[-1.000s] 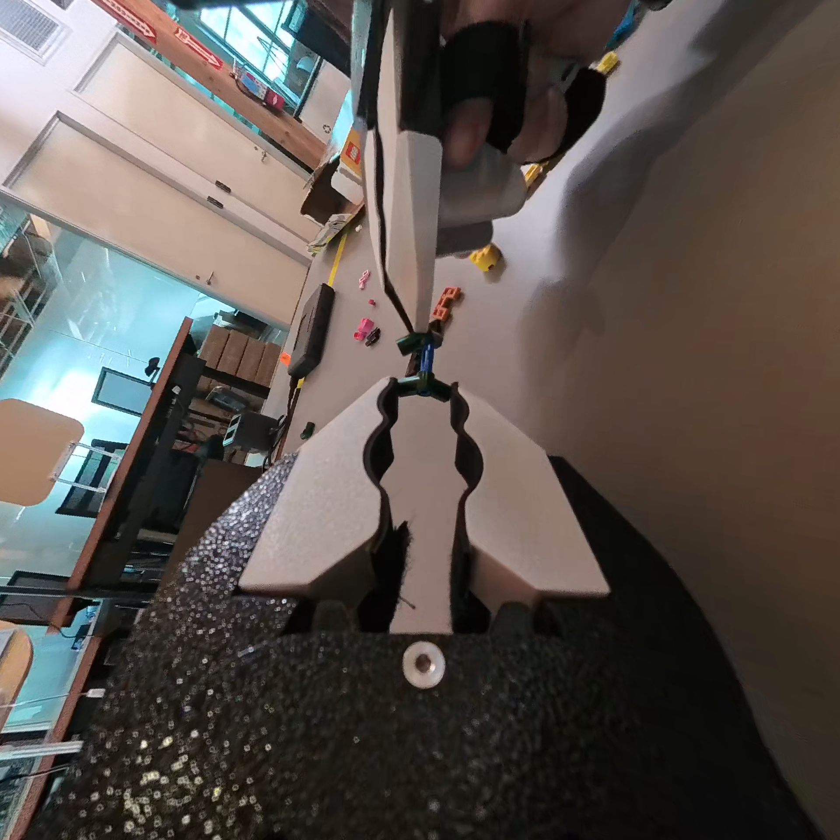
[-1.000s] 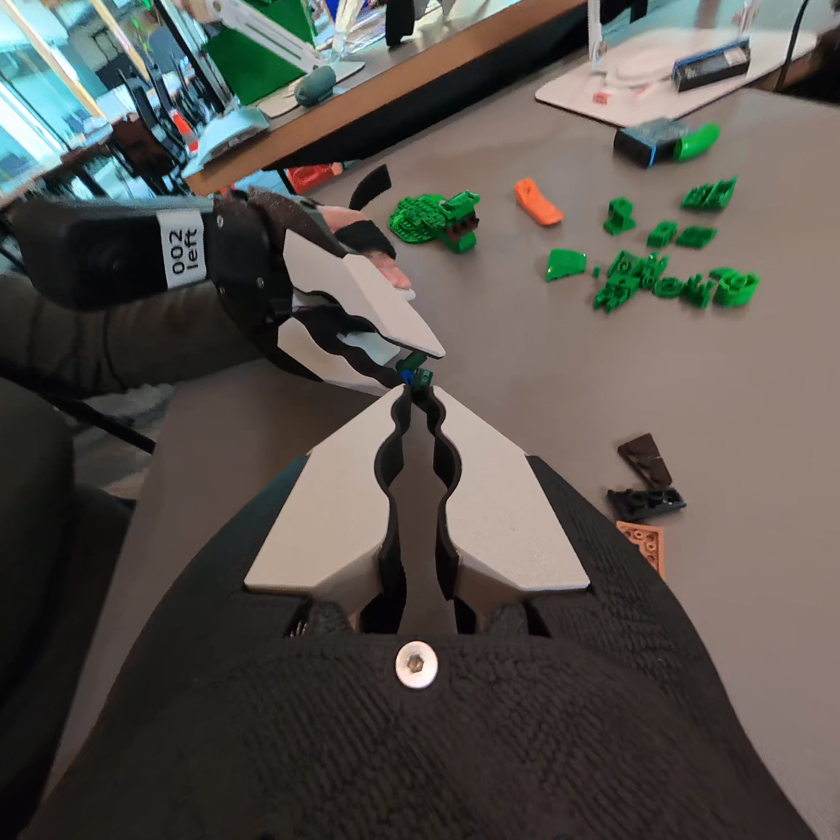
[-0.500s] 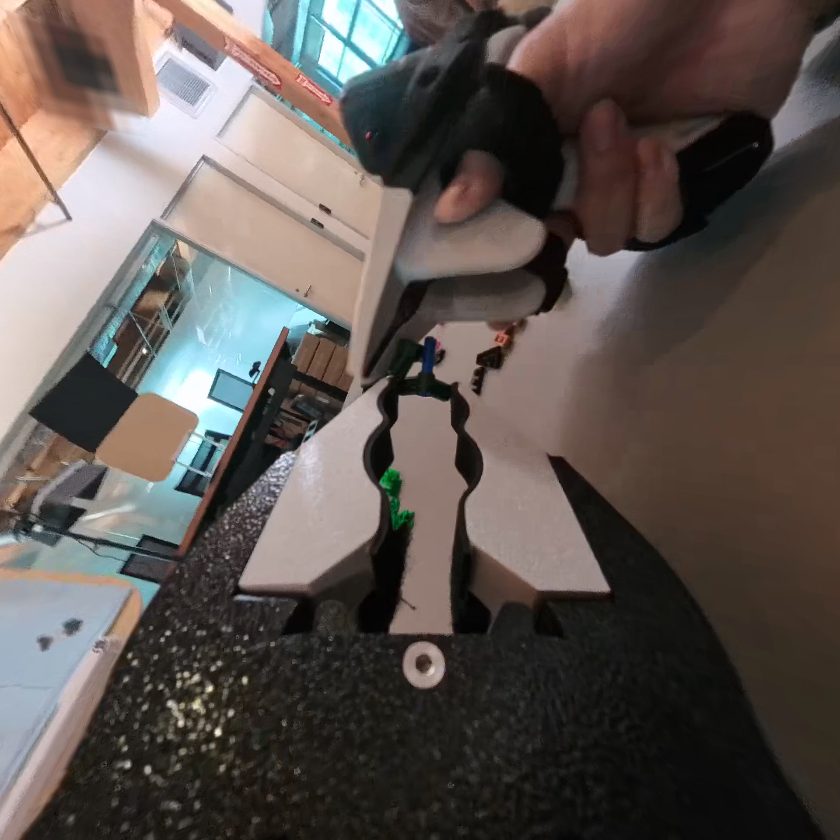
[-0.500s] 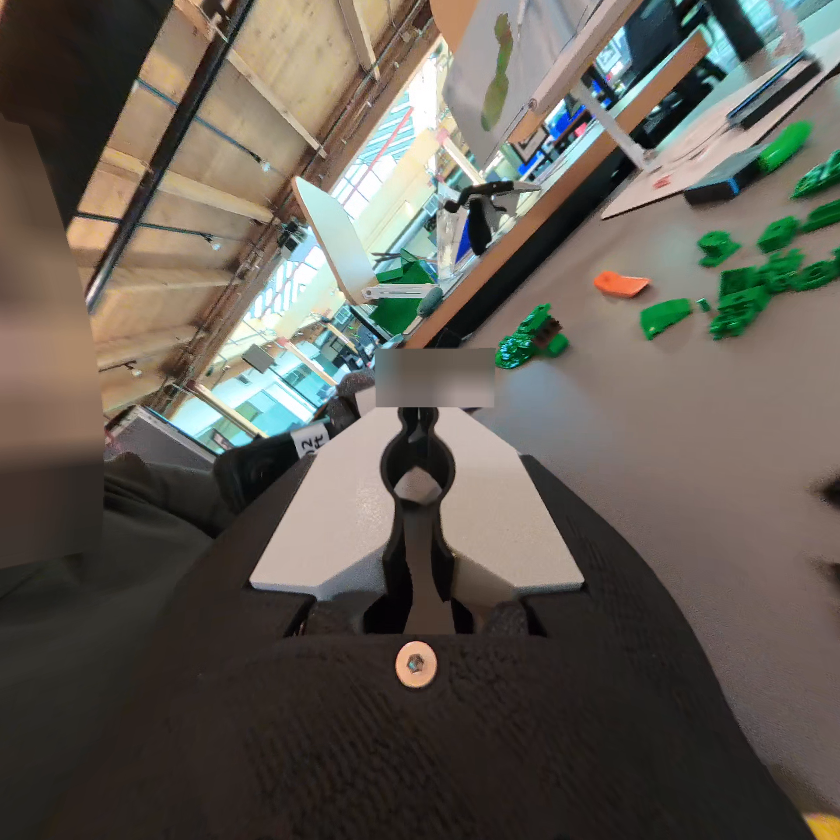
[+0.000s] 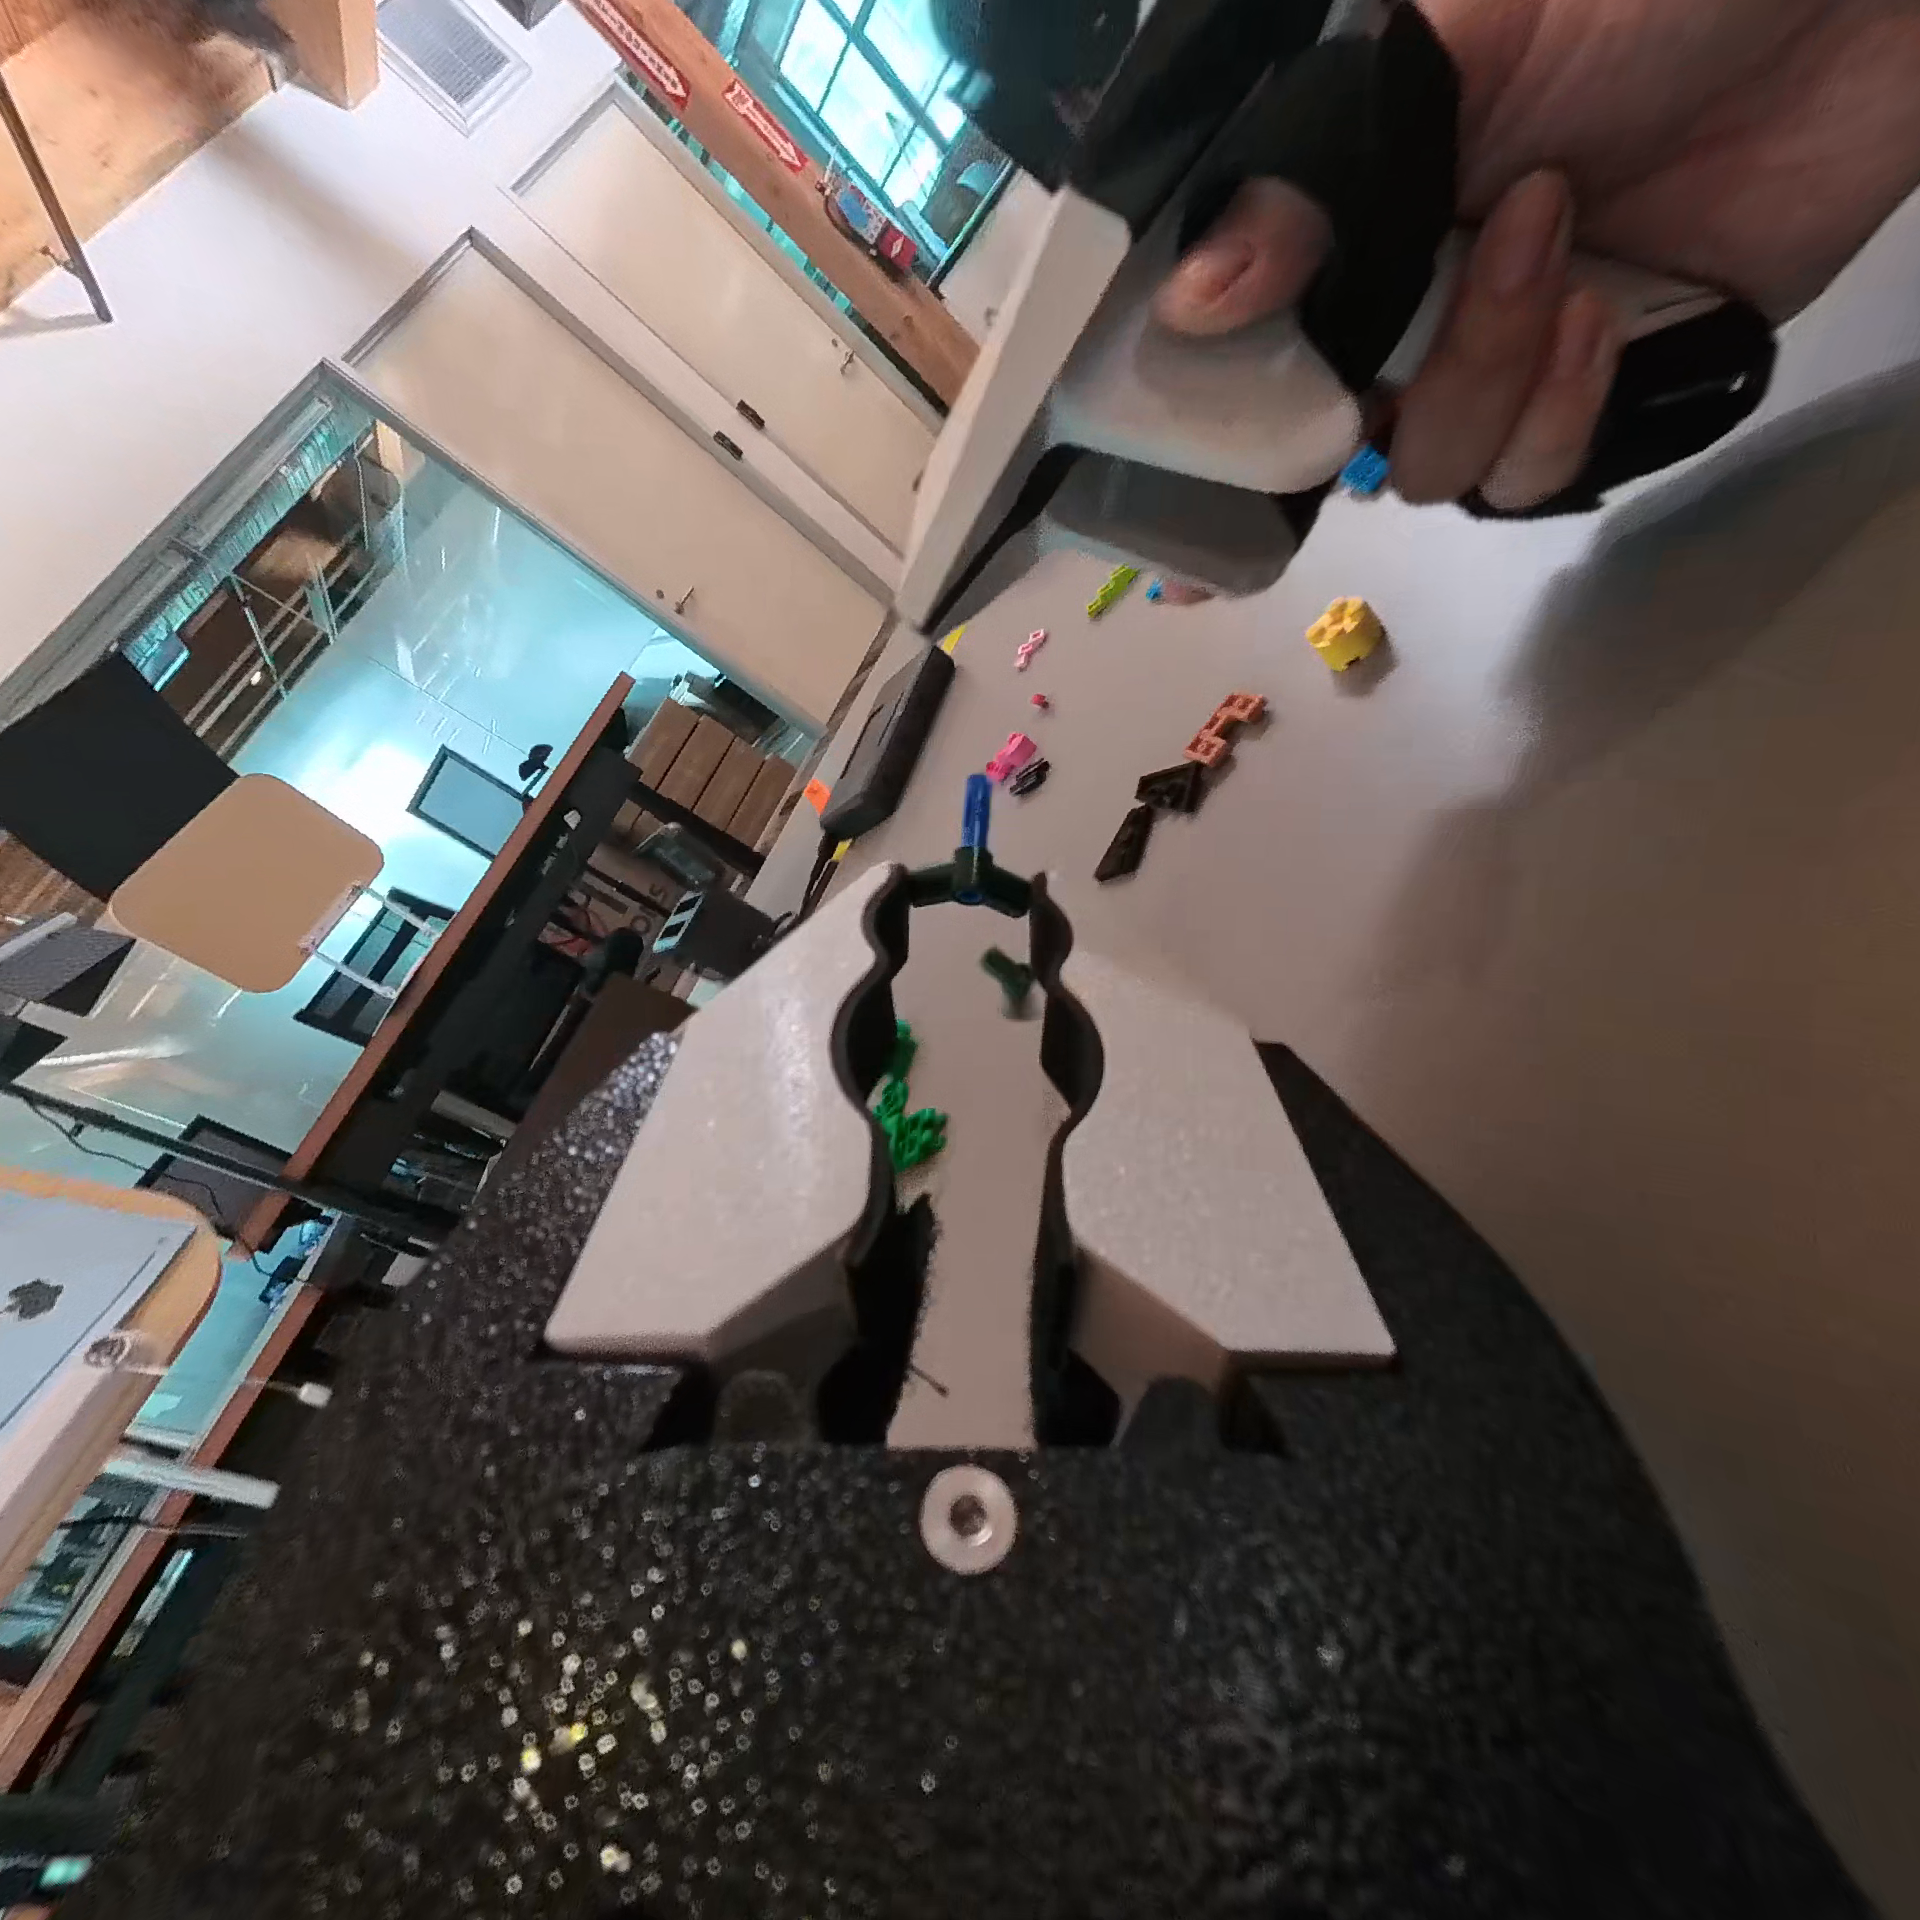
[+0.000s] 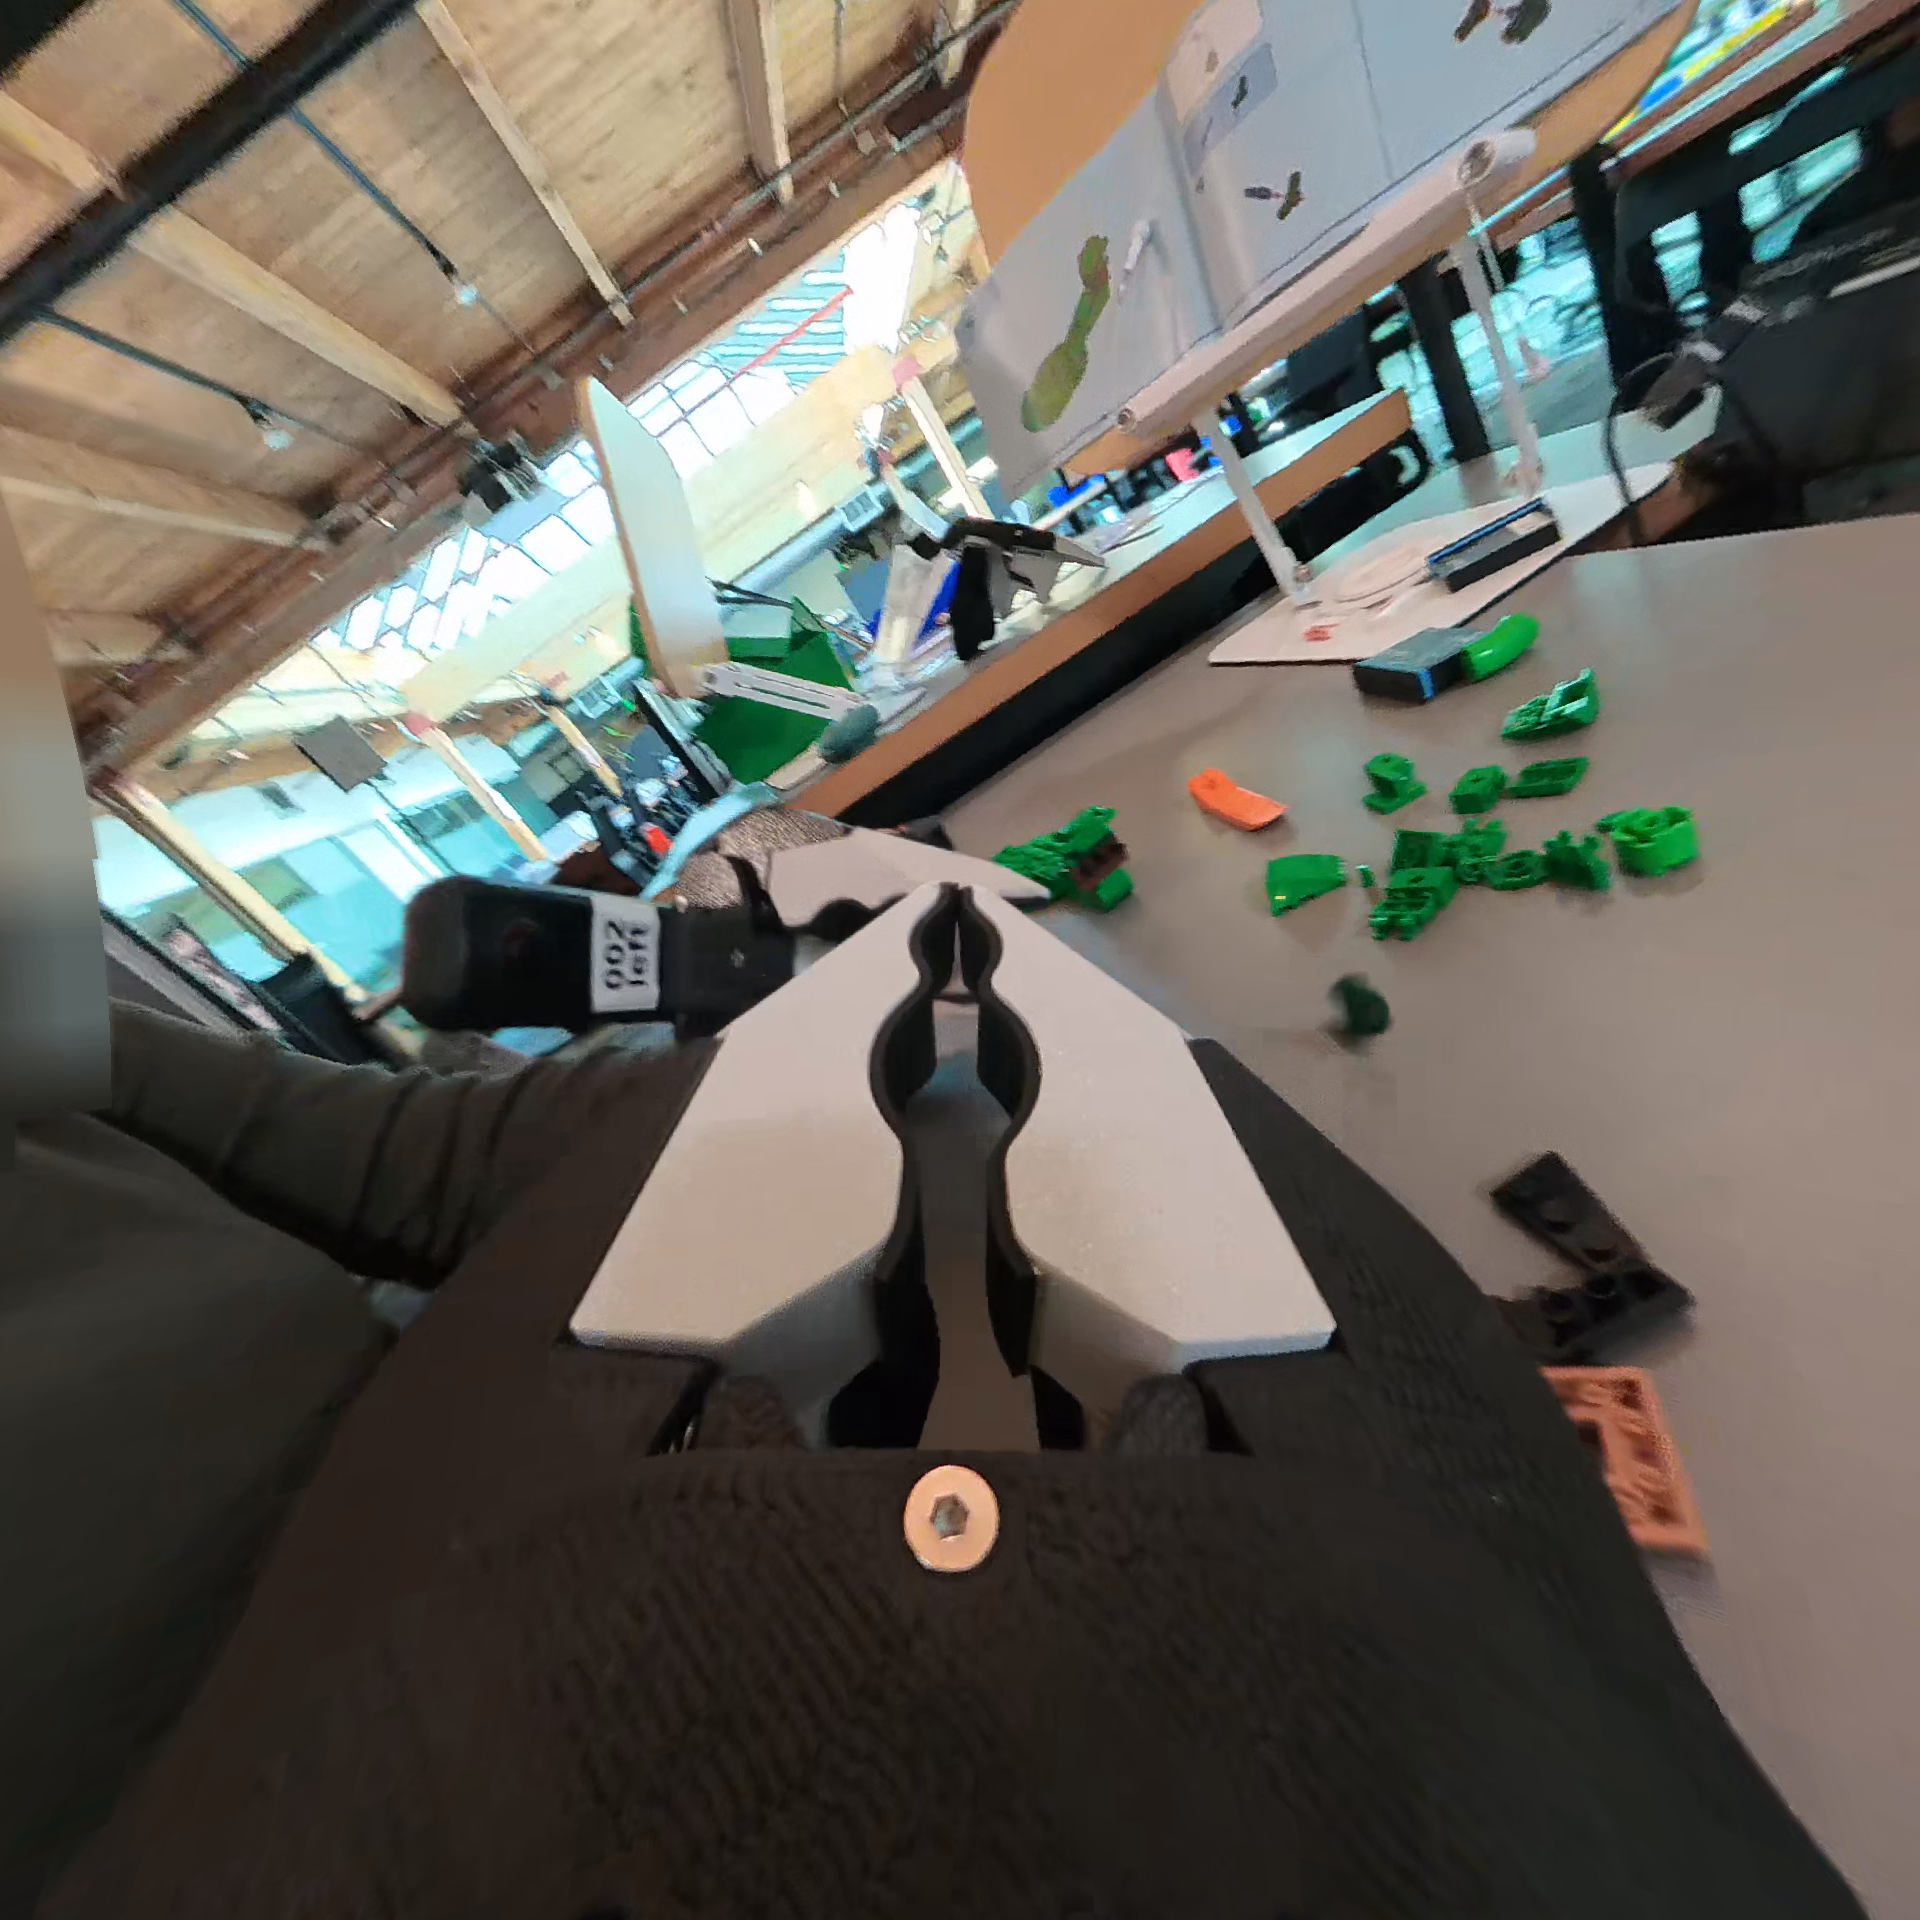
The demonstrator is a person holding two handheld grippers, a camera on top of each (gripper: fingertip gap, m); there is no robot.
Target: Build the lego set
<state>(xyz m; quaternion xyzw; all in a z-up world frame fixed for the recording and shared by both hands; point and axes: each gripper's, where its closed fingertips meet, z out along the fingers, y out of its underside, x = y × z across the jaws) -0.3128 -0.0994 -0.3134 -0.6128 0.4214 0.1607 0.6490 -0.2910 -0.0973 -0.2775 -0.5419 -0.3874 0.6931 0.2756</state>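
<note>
Left wrist view: my left gripper (image 5: pixel 971 883) was pinched on a small dark green piece with a blue pin (image 5: pixel 975 819) sticking out past the tips, centre frame. Right gripper (image 5: pixel 1132 416) sat upper right, in a hand (image 5: pixel 1621 208). A loose dark green bit (image 5: pixel 1008 971) showed blurred between my fingers; I couldn't tell if it was falling or lying on the table (image 5: pixel 1558 935). Yellow brick (image 5: pixel 1343 632) and tan plates (image 5: pixel 1226 724) upper right.

Right wrist view: right gripper's tips nearly met, nothing between them. Green pieces (image 6: pixel 1475 857) scattered right of centre, a dark green bit (image 6: pixel 1359 1006) blurred below them.

I judged the pinned piece light, rigid, slick; hold it by the green body, not the pin. A white tag with writing sat on the left gripper's housing (image 6: pixel 582 961); red signs upper centre in the left view.
</note>
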